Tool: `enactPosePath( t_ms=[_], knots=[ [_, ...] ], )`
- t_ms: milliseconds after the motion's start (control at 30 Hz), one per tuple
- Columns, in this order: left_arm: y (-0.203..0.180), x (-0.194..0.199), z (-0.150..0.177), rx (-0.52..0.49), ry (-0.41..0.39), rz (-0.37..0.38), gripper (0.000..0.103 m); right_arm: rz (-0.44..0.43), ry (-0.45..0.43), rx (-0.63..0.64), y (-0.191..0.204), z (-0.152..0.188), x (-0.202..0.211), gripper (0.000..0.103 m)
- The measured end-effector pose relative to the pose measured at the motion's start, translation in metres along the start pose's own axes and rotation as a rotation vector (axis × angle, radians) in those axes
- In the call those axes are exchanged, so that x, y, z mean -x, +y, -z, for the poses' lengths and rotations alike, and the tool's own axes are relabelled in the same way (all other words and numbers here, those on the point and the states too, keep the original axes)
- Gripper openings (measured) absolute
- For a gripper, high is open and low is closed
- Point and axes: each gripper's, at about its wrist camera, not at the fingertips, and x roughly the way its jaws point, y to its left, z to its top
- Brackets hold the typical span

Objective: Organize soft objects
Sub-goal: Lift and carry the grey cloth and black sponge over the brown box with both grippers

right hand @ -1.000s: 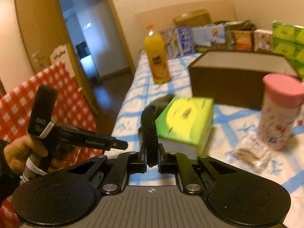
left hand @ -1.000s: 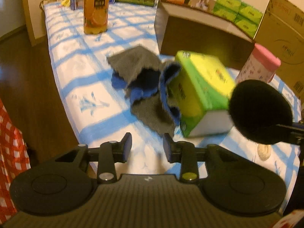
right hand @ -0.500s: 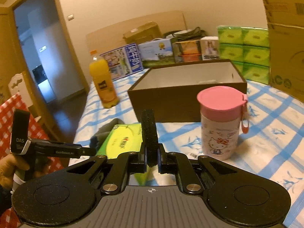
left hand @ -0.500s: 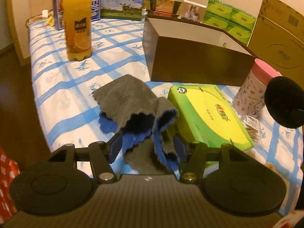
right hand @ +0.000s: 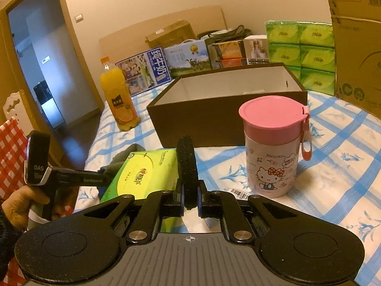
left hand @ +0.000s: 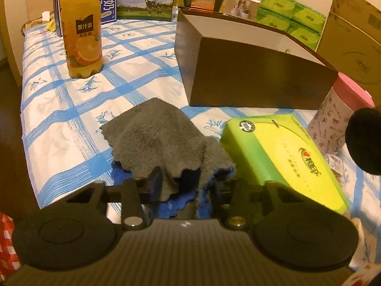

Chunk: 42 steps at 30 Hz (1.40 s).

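Note:
A crumpled grey cloth with a blue underside (left hand: 157,140) lies on the blue-checked bedspread (left hand: 59,109). My left gripper (left hand: 185,183) is down on its near edge. The jaws are closing, and folds of cloth are bunched between the fingers and touch both. Just right of the cloth a green tissue pack (left hand: 281,157) lies flat. My right gripper (right hand: 189,197) is shut on a round black foam pad (right hand: 187,166), held edge-on above the tissue pack (right hand: 142,174). The same pad (left hand: 364,140) shows at the right edge of the left wrist view.
An open brown box (right hand: 226,119) with a white inside stands behind the cloth and pack. A pink-lidded cartoon cup (right hand: 273,147) is at the right and an orange juice bottle (left hand: 82,28) at the far left. Cartons and green tissue packs line the back. A hand (right hand: 21,205) holds the left gripper's handle.
The left gripper moved forward onto the cloth, spread its jaws, then narrowed them around the folds. The tissue pack went from standing on edge to lying flat. The right view swung towards the box and cup.

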Motion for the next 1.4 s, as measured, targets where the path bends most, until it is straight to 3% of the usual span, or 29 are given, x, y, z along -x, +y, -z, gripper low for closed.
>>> enactPosePath(
  t_ms=[33,100,400,767,1100,1400],
  knots=[
    [0.002,-0.002,0.000,0.006,-0.002,0.003,0.017,-0.001,0.002,0.000,-0.001,0.000,-0.001,0.010],
    [0.003,-0.004,0.000,0.008,-0.005,0.005,0.008,-0.004,0.003,-0.001,-0.001,0.000,-0.002,0.010],
    [0.010,0.024,-0.011,-0.015,-0.071,-0.021,0.006,-0.033,-0.024,-0.008,0.001,-0.018,-0.002,0.010],
    [0.019,0.093,-0.066,-0.068,-0.231,-0.057,0.006,-0.042,-0.043,-0.062,-0.004,-0.063,-0.004,0.010],
    [-0.016,0.110,-0.134,-0.146,-0.346,0.019,0.006,-0.050,-0.097,-0.060,-0.010,-0.123,-0.022,0.010],
    [-0.057,0.076,-0.208,-0.160,-0.373,0.120,0.006,0.002,-0.092,-0.119,-0.029,-0.184,-0.071,0.010]
  ],
)
